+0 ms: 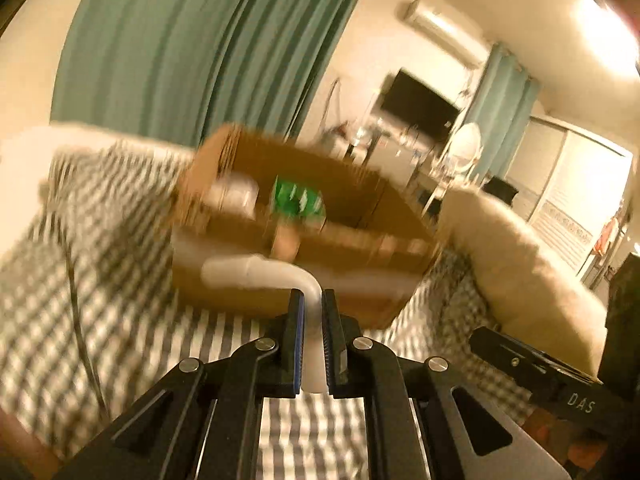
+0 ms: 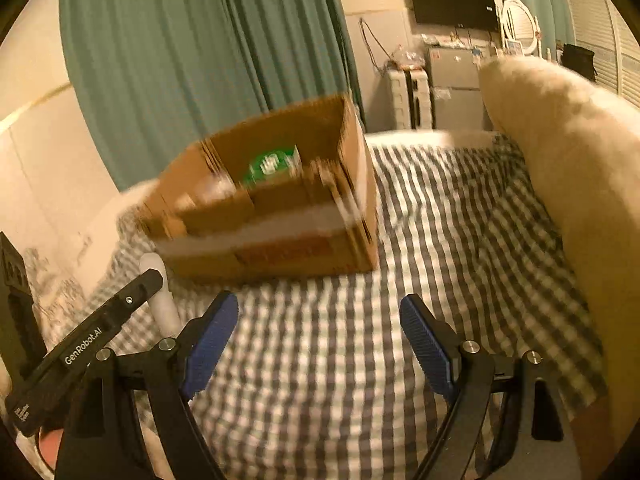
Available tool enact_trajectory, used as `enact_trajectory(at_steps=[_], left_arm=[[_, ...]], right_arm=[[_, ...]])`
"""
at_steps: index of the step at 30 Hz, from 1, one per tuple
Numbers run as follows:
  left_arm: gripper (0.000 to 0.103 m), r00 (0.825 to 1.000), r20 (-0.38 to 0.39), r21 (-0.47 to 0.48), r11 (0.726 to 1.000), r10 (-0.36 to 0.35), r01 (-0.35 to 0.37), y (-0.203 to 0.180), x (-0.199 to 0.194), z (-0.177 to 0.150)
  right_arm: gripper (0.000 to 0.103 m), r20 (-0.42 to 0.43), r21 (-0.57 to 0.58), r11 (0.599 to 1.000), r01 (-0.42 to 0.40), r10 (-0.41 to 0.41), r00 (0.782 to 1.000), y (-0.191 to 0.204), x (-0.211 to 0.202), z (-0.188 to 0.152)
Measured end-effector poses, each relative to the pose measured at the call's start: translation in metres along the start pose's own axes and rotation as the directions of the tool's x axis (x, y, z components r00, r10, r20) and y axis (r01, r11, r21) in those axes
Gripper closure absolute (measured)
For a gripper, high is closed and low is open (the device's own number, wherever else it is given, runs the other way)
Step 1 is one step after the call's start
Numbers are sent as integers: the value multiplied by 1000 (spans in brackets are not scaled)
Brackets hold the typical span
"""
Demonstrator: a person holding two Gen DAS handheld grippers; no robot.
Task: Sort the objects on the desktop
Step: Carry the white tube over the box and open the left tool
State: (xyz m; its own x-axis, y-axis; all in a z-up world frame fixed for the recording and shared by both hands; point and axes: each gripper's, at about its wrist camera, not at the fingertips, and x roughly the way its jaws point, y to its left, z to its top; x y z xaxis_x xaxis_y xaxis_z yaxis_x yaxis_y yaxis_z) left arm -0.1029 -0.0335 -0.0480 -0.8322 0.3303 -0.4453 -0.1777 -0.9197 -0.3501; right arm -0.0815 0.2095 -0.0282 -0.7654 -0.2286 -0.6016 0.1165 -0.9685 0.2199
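Left gripper (image 1: 313, 300) clamps a white bent tube (image 1: 260, 272); right gripper (image 2: 319, 316), jaws apart, nothing held. Housing reads "GenRobot.AI".

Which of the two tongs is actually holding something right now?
The left tongs, shut on the white bent tube; the right tongs are open and hold nothing.

White bent tube (image 1: 260, 272), brown cardboard box (image 2: 280, 256), grey-and-white checked cloth (image 2: 440, 220), teal curtain (image 2: 180, 60)

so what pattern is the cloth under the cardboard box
A grey-and-white checked cloth lies under the brown cardboard box; it shows best in the right wrist view.
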Motion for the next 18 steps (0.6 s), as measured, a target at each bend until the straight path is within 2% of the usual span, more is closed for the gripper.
enact_trajectory(at_steps=[3, 7, 9, 11, 12, 13, 14, 15, 16, 17, 18], left_arm=[[95, 999, 38, 84, 996, 3, -7, -16, 2, 39], [95, 999, 38, 146, 989, 6, -12, -28, 29, 88], [93, 999, 26, 184, 982, 30, -34, -29, 48, 102], [86, 997, -1, 236, 969, 79, -76, -31, 72, 111], [77, 993, -31, 268, 958, 113, -101, -29, 88, 114], [59, 990, -51, 285, 952, 133, -114, -27, 97, 113], [47, 983, -75, 300, 944, 165, -136, -24, 108, 113], [27, 980, -80, 304, 941, 183, -151, -22, 112, 111], [17, 976, -78, 304, 937, 203, -171, -18, 115, 108], [14, 975, -71, 303, 936, 208, -178, -16, 116, 105], [6, 976, -63, 304, 935, 210, -182, -12, 113, 100]], right_arm=[[20, 64, -26, 1000, -9, 11, 998, 5, -8, 29], [15, 130, -71, 997, -3, 13, 991, 14, -6, 73], [15, 138, -111, 994, 11, 4, 990, 20, 5, 91], [15, 130, -151, 988, 32, -12, 992, 25, 19, 103], [15, 127, -169, 984, 51, -30, 991, 27, 28, 110], [15, 121, -184, 981, 57, -35, 992, 28, 37, 114], [15, 110, -191, 980, 57, -37, 993, 28, 44, 116], [14, 81, -204, 978, 51, -35, 996, 27, 55, 119], [8, 55, -214, 976, 47, -36, 998, 24, 61, 121], [0, 31, -222, 974, 53, -47, 998, 20, 67, 120], [0, 15, -222, 973, 65, -63, 998, 15, 71, 117]])
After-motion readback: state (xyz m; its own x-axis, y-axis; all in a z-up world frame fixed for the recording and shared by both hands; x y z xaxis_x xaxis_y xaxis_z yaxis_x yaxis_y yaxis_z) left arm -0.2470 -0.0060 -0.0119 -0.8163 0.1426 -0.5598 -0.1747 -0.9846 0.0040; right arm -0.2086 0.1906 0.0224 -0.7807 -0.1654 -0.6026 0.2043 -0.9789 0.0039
